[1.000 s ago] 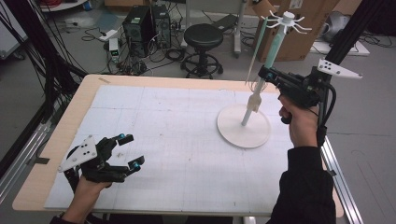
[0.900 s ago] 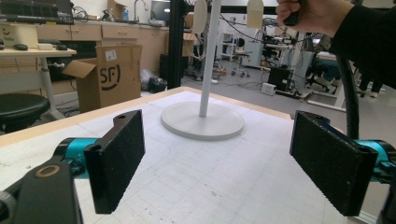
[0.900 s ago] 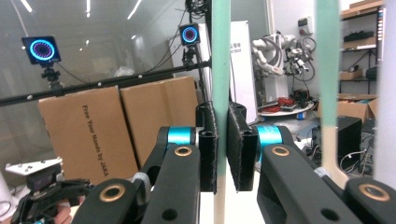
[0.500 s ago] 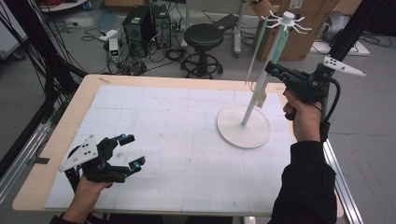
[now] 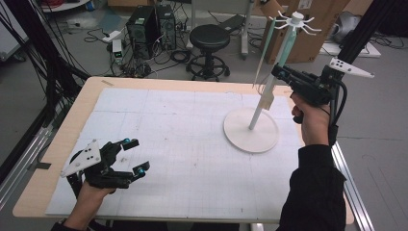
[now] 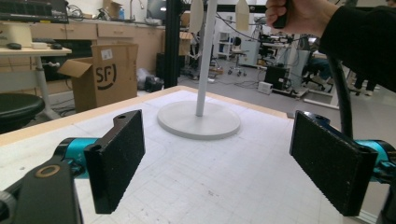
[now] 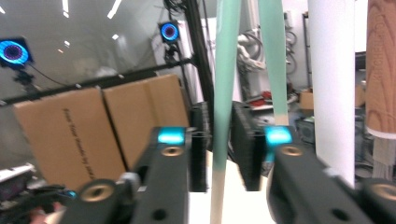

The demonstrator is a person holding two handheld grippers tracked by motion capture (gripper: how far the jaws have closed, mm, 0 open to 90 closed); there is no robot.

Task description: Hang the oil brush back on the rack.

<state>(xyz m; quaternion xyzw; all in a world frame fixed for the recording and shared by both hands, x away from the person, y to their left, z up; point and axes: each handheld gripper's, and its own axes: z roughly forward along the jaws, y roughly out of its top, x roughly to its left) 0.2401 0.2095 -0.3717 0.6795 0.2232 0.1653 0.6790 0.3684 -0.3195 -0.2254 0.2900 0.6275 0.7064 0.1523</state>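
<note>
A white stand on a round base sits at the table's right. Utensils hang from the hooks at its top. My right gripper is raised beside the pole, at the teal-handled utensils. One teal handle runs down between its jaws. These jaws have just been opening, and narrow gaps separate the pads from the handle. A second teal handle and a wooden one hang further right. My left gripper rests at the front left, wide open and holding nothing.
The table carries a white grid mat. Behind the far edge stand a black stool, computer cases and cardboard boxes. Black frame posts and cables run along the left side.
The right gripper's tip has risen a little along the hanging utensils. The left gripper has stayed still.
</note>
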